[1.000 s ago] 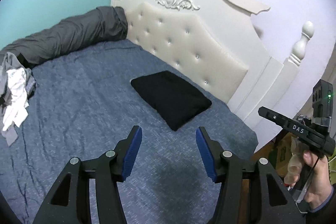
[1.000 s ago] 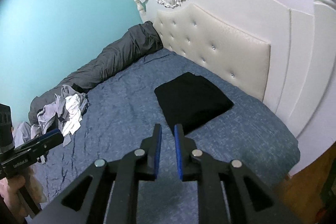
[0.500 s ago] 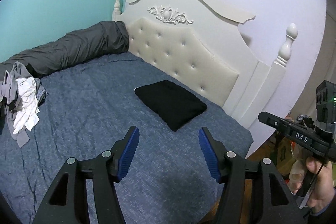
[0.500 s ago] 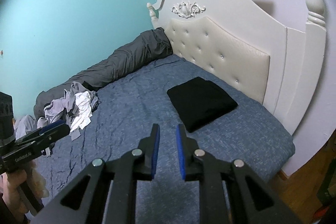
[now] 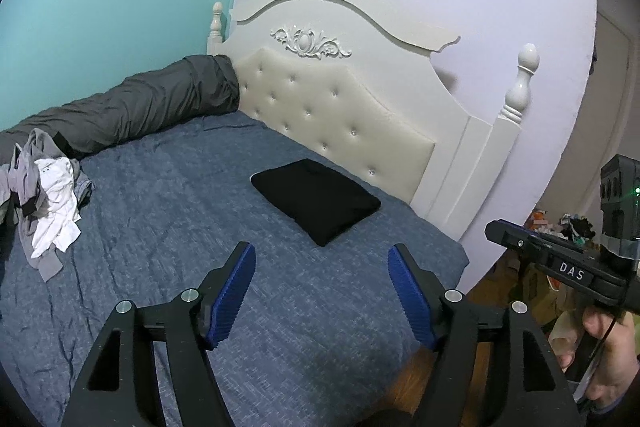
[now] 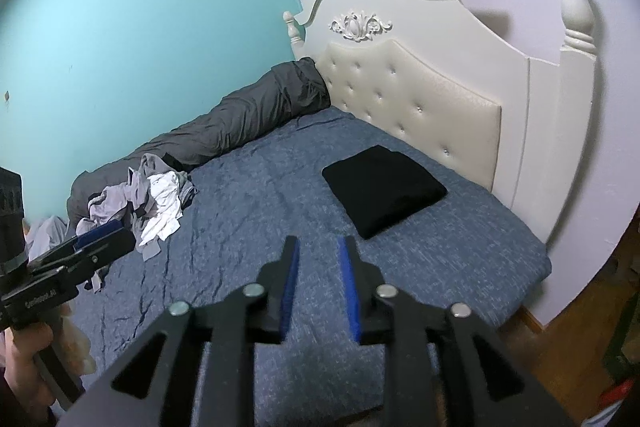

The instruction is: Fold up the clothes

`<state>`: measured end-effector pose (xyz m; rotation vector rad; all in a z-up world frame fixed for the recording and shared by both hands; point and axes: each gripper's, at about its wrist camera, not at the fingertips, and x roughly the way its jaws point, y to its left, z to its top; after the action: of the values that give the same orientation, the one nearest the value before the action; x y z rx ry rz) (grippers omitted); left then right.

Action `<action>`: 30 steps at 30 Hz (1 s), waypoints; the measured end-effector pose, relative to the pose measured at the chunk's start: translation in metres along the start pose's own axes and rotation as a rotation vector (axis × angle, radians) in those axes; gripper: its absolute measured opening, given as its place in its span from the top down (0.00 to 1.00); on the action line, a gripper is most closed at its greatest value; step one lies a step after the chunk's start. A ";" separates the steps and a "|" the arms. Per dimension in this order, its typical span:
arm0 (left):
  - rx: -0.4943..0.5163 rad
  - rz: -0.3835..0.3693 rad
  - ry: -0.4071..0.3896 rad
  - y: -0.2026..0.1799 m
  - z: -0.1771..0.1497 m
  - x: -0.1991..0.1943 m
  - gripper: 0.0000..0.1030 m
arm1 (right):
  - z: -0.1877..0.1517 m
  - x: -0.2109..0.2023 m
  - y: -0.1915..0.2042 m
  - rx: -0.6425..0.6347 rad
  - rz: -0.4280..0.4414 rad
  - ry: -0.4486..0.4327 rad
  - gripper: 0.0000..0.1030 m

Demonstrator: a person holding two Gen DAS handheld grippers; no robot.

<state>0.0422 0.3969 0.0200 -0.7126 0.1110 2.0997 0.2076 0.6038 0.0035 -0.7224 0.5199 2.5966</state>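
Black fabric, the folded garment [image 5: 316,201], is being seen lying on the blue bedspread [image 5: 160,227] near the padded headboard [image 5: 332,107]. An unfolded pile of clothes [image 6: 152,203] is being left well apart, beside the grey bolster [image 6: 240,123]. The left gripper [image 5: 322,263] and the right gripper [image 6: 318,255] are being opened, nothing between either's jaws.

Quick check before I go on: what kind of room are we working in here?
A bedroom, by the look of it. A bed with a blue cover fills the view, backed by a white tufted headboard. A folded black garment and a loose pile of clothes lie on it.
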 end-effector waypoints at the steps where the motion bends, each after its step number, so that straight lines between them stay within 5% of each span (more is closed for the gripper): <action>1: -0.001 -0.002 -0.002 -0.001 -0.001 -0.003 0.26 | -0.002 -0.003 0.002 -0.001 0.002 -0.002 0.61; 10: -0.002 0.004 -0.015 -0.003 -0.012 -0.021 0.14 | -0.014 -0.026 0.014 -0.004 0.008 -0.022 0.33; 21: -0.005 0.044 -0.029 -0.003 -0.024 -0.037 0.00 | -0.033 -0.046 0.020 -0.001 -0.009 -0.042 0.16; 30: -0.004 0.078 -0.037 -0.002 -0.036 -0.047 0.00 | -0.046 -0.061 0.026 -0.020 -0.044 -0.077 0.03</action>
<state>0.0800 0.3517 0.0156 -0.6808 0.1160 2.1872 0.2627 0.5447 0.0073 -0.6304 0.4505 2.5800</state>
